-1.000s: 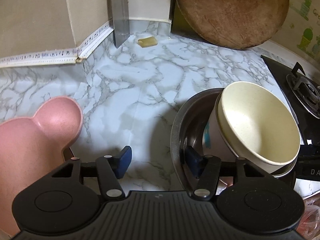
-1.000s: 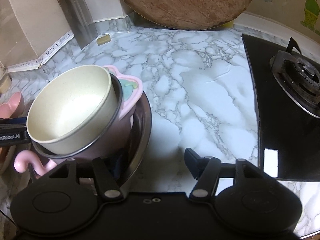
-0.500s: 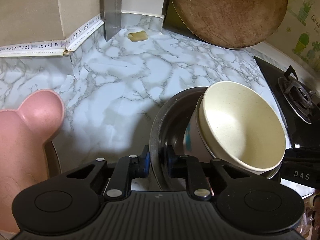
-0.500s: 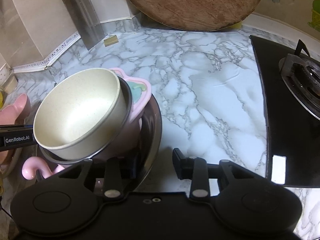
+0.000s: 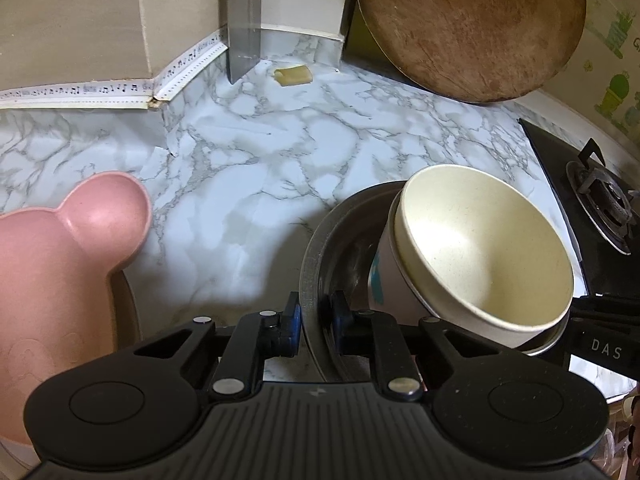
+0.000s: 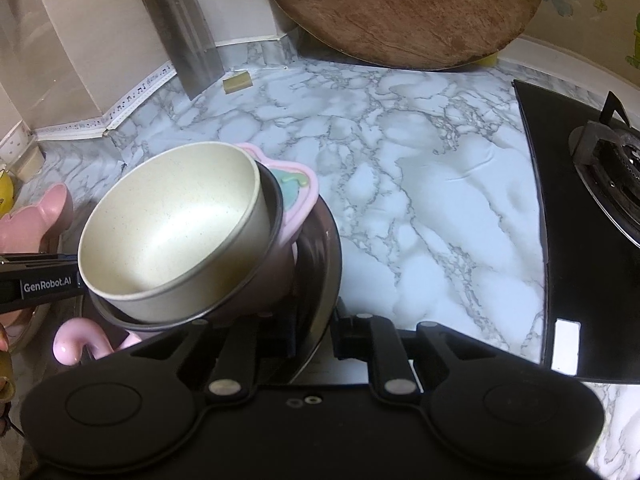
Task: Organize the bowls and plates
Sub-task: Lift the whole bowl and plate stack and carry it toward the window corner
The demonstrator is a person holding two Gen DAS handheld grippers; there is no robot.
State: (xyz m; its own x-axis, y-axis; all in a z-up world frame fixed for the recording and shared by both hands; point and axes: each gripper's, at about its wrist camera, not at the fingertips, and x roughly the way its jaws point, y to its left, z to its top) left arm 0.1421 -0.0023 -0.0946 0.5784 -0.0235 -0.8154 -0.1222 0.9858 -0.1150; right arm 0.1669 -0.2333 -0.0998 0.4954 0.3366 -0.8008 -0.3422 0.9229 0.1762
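A steel bowl (image 5: pixel 320 248) holds a tilted stack of dishes topped by a cream bowl (image 5: pixel 484 252). My left gripper (image 5: pixel 314 322) is shut on the steel bowl's left rim. In the right wrist view my right gripper (image 6: pixel 316 330) is shut on the steel bowl's (image 6: pixel 326 264) right rim. The cream bowl (image 6: pixel 176 232) sits in a dark-rimmed dish over a pink cartoon plate (image 6: pixel 298 194). A pink bear-shaped plate (image 5: pixel 60 256) lies to the left.
The marble counter (image 5: pixel 248 168) stretches ahead. A cleaver (image 5: pixel 242 20) and a round wooden board (image 5: pixel 472 24) lean on the back wall. A black gas stove (image 6: pixel 592 208) is at the right. A pink flamingo-shaped piece (image 6: pixel 76 340) sits low left.
Both grippers closed onto opposite rims of the steel bowl: the left within the first half second, the right in the last. The bowl stack sits a little higher in view.
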